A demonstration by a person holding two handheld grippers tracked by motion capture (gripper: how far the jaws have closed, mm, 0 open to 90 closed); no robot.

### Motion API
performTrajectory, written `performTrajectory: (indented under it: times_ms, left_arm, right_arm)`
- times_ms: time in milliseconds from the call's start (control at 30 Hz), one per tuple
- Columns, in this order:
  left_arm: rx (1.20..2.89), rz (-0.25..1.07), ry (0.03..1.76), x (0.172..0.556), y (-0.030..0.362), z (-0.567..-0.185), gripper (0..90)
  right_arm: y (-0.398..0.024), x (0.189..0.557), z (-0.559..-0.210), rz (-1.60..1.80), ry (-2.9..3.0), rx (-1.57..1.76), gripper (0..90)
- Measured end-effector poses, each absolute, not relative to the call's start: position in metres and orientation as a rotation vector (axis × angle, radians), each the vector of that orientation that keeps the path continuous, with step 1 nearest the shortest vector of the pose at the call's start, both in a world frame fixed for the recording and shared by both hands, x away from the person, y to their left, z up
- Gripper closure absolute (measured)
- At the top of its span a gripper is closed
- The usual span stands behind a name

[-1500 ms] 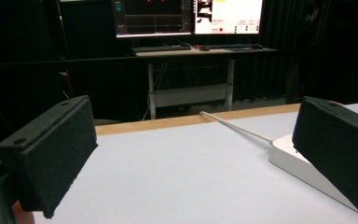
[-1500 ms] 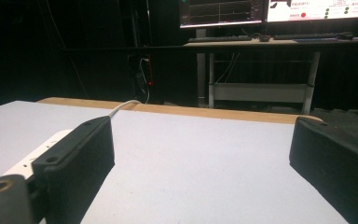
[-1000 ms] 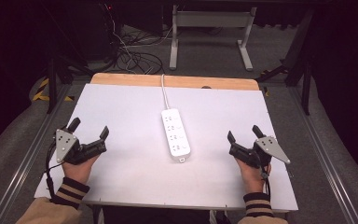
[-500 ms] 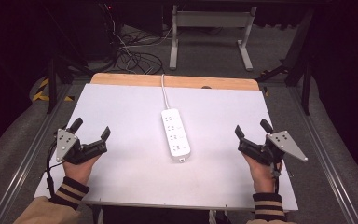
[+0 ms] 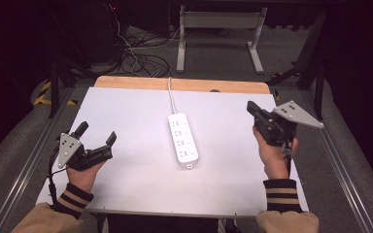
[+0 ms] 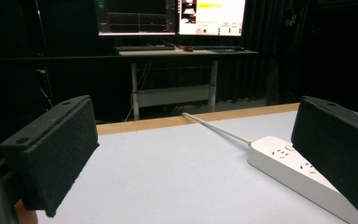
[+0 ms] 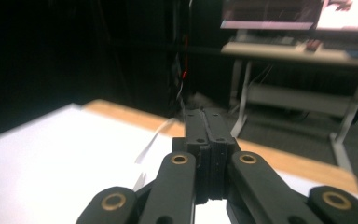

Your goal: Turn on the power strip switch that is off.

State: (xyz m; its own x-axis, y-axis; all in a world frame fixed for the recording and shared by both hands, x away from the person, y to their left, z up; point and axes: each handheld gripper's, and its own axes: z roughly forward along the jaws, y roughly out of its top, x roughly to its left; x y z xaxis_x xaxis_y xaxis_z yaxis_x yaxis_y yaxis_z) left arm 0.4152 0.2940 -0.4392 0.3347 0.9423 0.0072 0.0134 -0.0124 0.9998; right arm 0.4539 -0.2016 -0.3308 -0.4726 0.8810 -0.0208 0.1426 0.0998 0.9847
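A white power strip (image 5: 183,137) lies in the middle of the white table top (image 5: 126,116), its cord running off the far edge. The strip also appears low at the right in the left gripper view (image 6: 289,165). My left gripper (image 5: 97,132) rests on the table at the near left, open and empty, its black pads (image 6: 56,149) wide apart. My right gripper (image 5: 250,108) is held up above the table's right side; its jaws have just been closing and now stand pressed together with nothing between them (image 7: 208,114).
A wooden strip (image 5: 179,85) borders the table's far edge. Beyond it stand a white desk frame (image 5: 218,34) and a tangle of cables (image 5: 141,60) on the floor. Monitors (image 6: 168,16) glow on a far desk. Metal rails run along both table sides.
My right gripper has risen off the table and moved toward the far right, and its jaws have gone from open to shut. The left gripper and the power strip have kept still.
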Motion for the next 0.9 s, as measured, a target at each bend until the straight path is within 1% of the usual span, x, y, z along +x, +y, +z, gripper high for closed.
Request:
performTrajectory:
  times_ms: [233, 367, 500, 600, 667, 733, 833, 900]
  left_arm:
    - [1.377, 0.954, 0.956, 0.415, 0.293, -0.44, 1.1]
    - [1.383, 0.946, 0.958, 0.415, 0.292, -0.441, 1.3]
    - [1.402, 0.949, 0.948, 0.416, 0.29, -0.443, 1.4]
    - [1.404, 0.945, 0.952, 0.417, 0.289, -0.444, 1.5]
    - [1.406, 0.952, 0.947, 0.417, 0.291, -0.443, 1.5]
    - [1.397, 0.948, 0.955, 0.417, 0.291, -0.443, 1.6]
    - [1.396, 0.949, 0.957, 0.416, 0.291, -0.443, 1.7]
    - [1.397, 0.948, 0.956, 0.416, 0.29, -0.443, 1.8]
  right_arm:
    - [-0.167, 0.483, -0.35, 1.38, 1.933, 1.015, 90.0]
    - [-0.138, 0.504, -0.368, 1.383, 2.032, 0.995, 90.0]
    - [-0.107, 0.524, -0.393, 1.399, 2.113, 1.002, 90.0]
    - [-0.091, 0.529, -0.403, 1.397, 2.148, 0.996, 90.0]
    - [-0.088, 0.524, -0.398, 1.369, 2.172, 0.974, 90.0]
    - [-0.089, 0.51, -0.382, 1.364, 2.172, 0.92, 90.0]
    - [-0.102, 0.489, -0.358, 1.401, 2.148, 0.921, 90.0]
    - [-0.112, 0.479, -0.349, 1.406, 2.145, 0.939, 90.0]
